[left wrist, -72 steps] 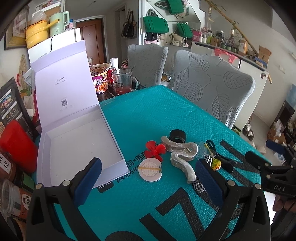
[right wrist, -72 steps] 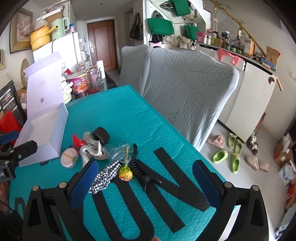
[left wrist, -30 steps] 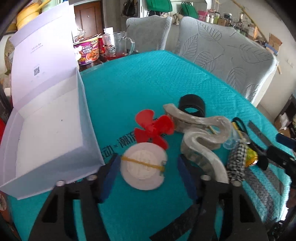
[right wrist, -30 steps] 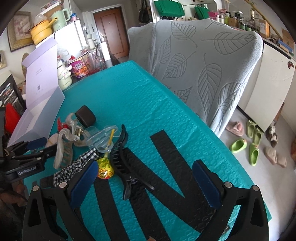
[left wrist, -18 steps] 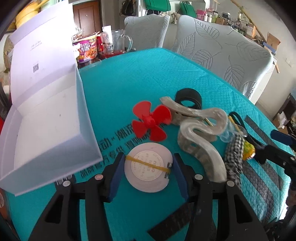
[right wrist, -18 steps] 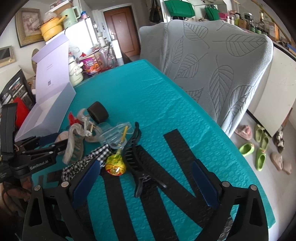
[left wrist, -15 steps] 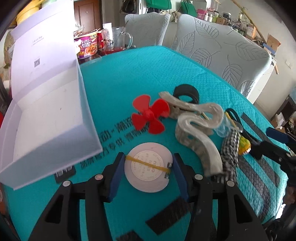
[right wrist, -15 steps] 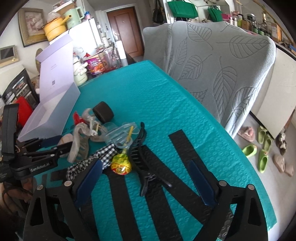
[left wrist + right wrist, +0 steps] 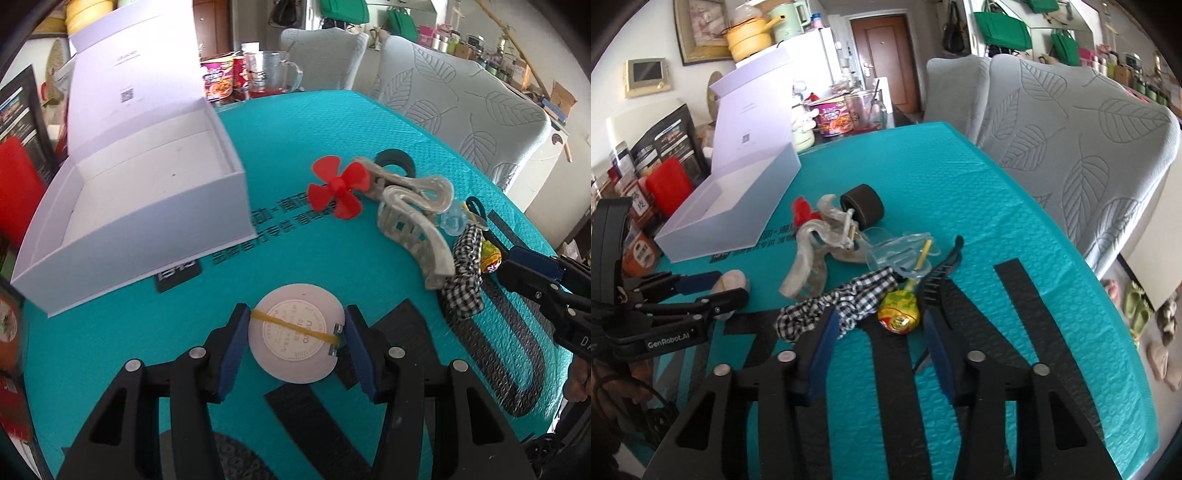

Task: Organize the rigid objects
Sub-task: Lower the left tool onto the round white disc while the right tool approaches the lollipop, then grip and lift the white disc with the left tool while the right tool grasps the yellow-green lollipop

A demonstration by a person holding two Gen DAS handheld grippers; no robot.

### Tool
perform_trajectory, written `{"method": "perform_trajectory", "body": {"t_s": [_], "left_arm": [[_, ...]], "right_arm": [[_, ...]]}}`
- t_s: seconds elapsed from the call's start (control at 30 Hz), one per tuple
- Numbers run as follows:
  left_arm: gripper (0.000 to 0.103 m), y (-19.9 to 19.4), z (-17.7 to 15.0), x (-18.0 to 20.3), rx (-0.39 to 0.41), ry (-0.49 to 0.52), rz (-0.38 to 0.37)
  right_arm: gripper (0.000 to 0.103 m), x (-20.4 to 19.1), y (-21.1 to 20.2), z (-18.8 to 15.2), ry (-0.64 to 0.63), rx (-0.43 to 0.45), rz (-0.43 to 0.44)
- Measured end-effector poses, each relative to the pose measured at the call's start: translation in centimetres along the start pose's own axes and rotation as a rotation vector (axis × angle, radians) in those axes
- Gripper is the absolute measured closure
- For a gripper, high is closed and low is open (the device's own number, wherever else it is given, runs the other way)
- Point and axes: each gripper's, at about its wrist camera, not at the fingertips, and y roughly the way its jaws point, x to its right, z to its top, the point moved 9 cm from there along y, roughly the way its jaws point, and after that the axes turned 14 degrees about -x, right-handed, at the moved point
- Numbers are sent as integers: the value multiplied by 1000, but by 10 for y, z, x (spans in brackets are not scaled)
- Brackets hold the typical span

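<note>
While the left gripper [image 9: 295,334] pinches a round white disc [image 9: 293,332] by its edges, its blue pads pressed against both sides across the yellow rubber band [image 9: 293,326], the disc sits just above the teal table cover [image 9: 314,122] at the near edge. Over on the right, the right gripper [image 9: 879,332] has just been closing; its jaws stand partly spread around a yellow-wrapped lollipop [image 9: 899,310], and I cannot tell whether the pads touch it. A checked fabric scrunchie [image 9: 842,302] lies just left of the lollipop, a black claw clip [image 9: 942,273] just right. Farther off, a translucent grey hair claw [image 9: 410,221] lies beside a red propeller [image 9: 338,186], with a black ring [image 9: 395,160] behind them. To the far left stands an open white box [image 9: 147,192], its lid raised. Beyond the table are two grey leaf-patterned chairs [image 9: 461,103].
</note>
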Motion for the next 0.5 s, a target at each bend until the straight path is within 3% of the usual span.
{"method": "perform_trajectory", "body": {"t_s": [0.13, 0.37, 0.5], "left_arm": [[51, -1, -2, -4, 3, -9, -9], [51, 1, -1, -3, 5, -9, -20], [51, 2, 0, -4, 7, -6, -23]], "right_arm": [[60, -8, 1, 2, -25, 5, -6], [63, 7, 19, 2, 17, -37, -106], [64, 9, 21, 5, 28, -35, -89]]}}
